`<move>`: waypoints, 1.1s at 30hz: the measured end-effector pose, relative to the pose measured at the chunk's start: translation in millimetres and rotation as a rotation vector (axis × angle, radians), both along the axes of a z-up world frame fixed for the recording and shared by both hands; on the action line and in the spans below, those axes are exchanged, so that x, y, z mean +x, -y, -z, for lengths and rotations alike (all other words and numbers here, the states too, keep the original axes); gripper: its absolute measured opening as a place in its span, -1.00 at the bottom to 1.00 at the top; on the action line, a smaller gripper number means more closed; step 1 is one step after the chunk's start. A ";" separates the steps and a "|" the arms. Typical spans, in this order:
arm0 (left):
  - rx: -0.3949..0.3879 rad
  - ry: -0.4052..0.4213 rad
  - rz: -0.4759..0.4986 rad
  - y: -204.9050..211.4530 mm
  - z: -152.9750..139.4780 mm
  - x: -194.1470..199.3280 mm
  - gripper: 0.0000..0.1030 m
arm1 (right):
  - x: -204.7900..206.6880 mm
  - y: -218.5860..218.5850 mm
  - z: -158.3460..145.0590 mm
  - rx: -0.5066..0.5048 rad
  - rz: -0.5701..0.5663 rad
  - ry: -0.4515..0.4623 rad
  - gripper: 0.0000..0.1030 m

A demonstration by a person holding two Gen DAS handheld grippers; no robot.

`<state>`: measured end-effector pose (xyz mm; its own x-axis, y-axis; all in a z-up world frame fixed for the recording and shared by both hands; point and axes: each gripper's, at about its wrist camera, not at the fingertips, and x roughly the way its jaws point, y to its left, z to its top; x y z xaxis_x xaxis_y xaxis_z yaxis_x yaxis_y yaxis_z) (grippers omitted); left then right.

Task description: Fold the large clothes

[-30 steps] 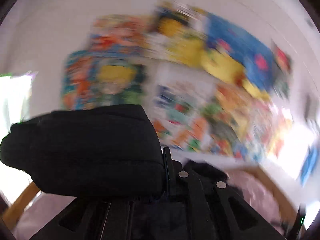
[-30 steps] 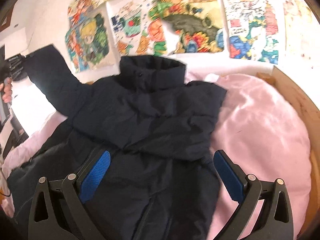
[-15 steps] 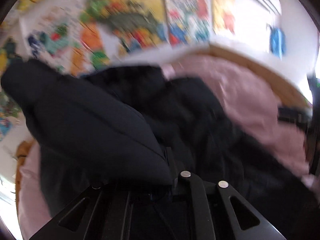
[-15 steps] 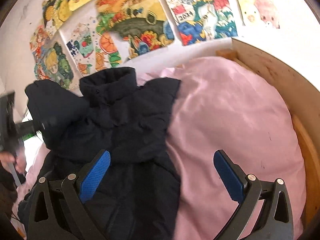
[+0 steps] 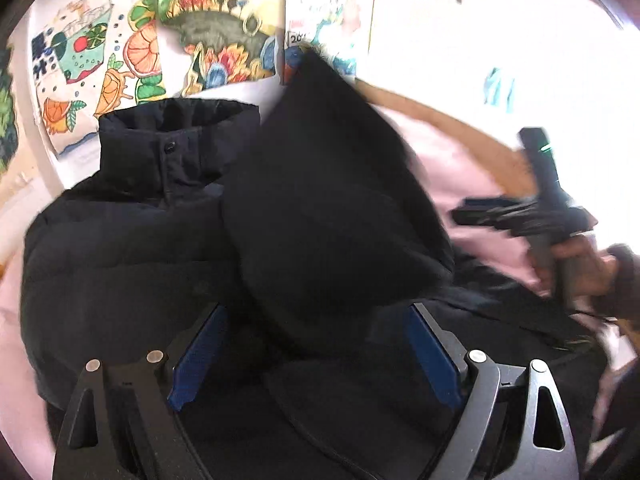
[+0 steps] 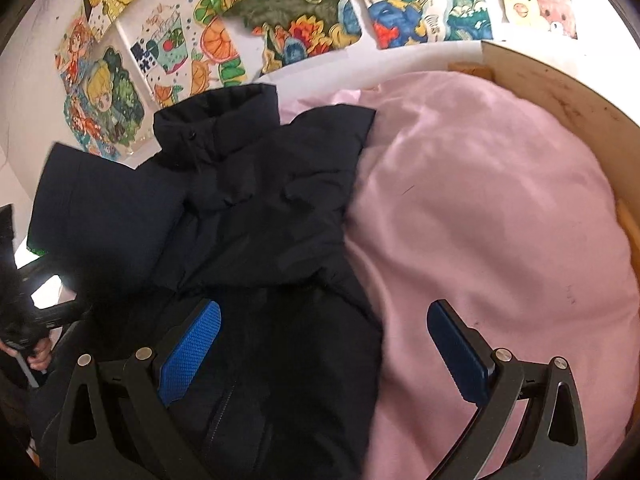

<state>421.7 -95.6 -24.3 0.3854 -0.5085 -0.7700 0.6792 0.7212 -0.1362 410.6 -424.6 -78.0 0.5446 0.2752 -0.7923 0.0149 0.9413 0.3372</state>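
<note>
Your jacket [image 6: 256,208] lies on the pink bedding [image 6: 480,216], one sleeve [image 5: 332,216] just dropped across its chest from your left gripper [image 5: 316,352], jaws just opened wide; right gripper [image 6: 324,348] wide, empty; body folds remain.

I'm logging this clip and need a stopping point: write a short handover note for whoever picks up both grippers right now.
Left gripper: its jaws have just been opening; they stand wide, with the jacket's sleeve between them but not pinched.
Right gripper: open, empty, above the jacket's edge.
Things: the dark jacket lies front up on the pink sheet, collar toward the wall of drawings.
Done: the sleeve on the left gripper's side has been brought over the chest.
Left: check that the sleeve lies flat, then fold the body; the other sleeve's state is unclear.
</note>
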 end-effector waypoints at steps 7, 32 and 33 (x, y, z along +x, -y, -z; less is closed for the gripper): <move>-0.058 -0.042 -0.277 -63.9 3.3 5.3 0.75 | -0.6 11.3 5.9 0.312 -0.035 0.064 0.98; -0.120 -0.101 -0.817 -146.7 28.6 39.4 0.75 | 39.9 -57.3 -13.5 0.161 -0.181 -0.037 -0.92; -0.115 -0.071 -0.821 -146.8 24.4 36.9 0.75 | 38.9 -55.0 -28.2 0.144 -0.186 0.018 -0.93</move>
